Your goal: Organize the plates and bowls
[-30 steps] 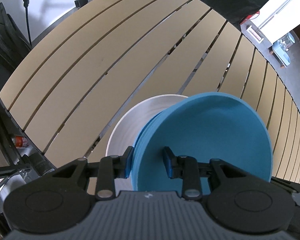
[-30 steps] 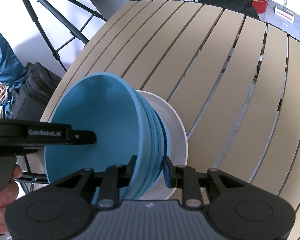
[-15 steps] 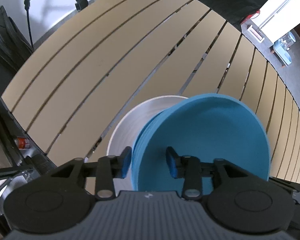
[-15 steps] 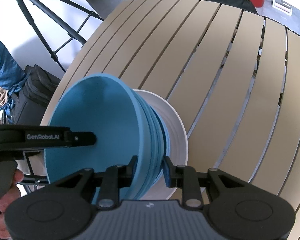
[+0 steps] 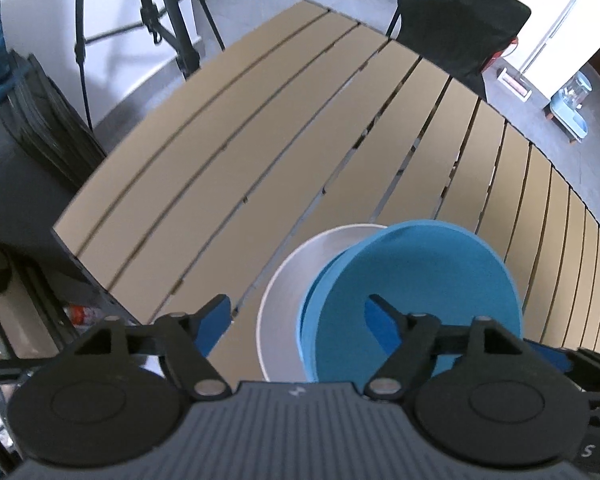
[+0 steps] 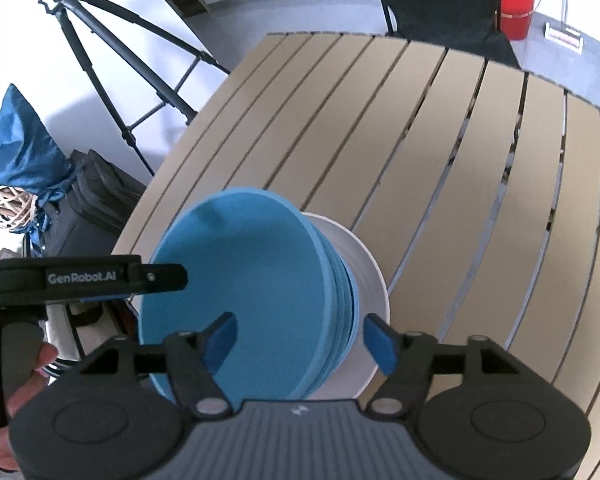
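On the slatted wooden table [image 5: 260, 168], near its close edge, a stack of blue bowls [image 6: 256, 296] sits nested on a white plate [image 6: 370, 276]. Both grippers, which half a second ago were clamped on the rim of the stack, now stand wide open and hold nothing. The left gripper [image 5: 298, 318] has one blue pad over bare table left of the plate and the other over the top bowl's hollow. The right gripper [image 6: 300, 334] spans the stack's near rim, one pad over the bowl's inside and one beside the plate. Both have drawn back and higher, so more table shows. Whether the stack sits level or slightly tilted is hard to judge through the fisheye. A tripod [image 6: 100, 36] and a black chair [image 5: 456, 20] stand beyond the table.
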### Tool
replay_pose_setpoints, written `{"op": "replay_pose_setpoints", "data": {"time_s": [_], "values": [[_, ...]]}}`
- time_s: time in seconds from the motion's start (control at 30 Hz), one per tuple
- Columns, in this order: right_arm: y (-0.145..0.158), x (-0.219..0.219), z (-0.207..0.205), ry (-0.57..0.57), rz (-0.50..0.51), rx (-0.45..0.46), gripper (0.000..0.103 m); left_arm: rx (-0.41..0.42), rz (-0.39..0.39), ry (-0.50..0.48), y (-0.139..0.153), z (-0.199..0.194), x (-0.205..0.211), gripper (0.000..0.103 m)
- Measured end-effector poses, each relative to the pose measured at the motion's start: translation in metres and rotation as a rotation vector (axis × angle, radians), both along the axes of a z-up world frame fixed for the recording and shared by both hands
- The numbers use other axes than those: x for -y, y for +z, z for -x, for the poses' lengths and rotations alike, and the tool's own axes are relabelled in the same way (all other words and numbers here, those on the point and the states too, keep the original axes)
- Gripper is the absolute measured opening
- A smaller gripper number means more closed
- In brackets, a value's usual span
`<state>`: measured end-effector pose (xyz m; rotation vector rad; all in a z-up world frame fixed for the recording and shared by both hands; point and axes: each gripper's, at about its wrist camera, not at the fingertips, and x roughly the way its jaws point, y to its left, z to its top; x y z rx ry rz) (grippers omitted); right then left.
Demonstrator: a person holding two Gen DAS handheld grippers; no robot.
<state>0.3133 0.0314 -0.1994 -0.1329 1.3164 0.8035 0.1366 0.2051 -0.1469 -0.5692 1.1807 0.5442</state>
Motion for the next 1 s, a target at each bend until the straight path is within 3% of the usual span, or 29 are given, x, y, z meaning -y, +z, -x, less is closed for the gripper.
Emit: {"op": "replay_pose_setpoints", "data": {"time_s": [0.13,0.23,0.27,0.67,1.0], "values": [[0.014,0.009,0.007,-0.018,-0.003,0.027,0.092,0.011,-0.05,-0.006,0.018,0.009,0.005,0.09],[0.023,0.017,0.011,-0.034,-0.003,0.041,0.096,0.028,-0.083,-0.002,0.031,0.016,0.01,0.101],[0.025,0.021,0.013,-0.038,-0.006,0.046,0.103,0.034,-0.097,0.001,0.035,0.019,0.013,0.103],[0.064,0.071,0.059,-0.057,-0.028,0.154,0.103,0.104,-0.18,0.02,0.081,0.064,0.061,0.103],[0.12,0.146,0.127,-0.098,-0.062,0.307,0.103,0.236,-0.264,0.012,0.133,0.131,0.121,0.103]]}}
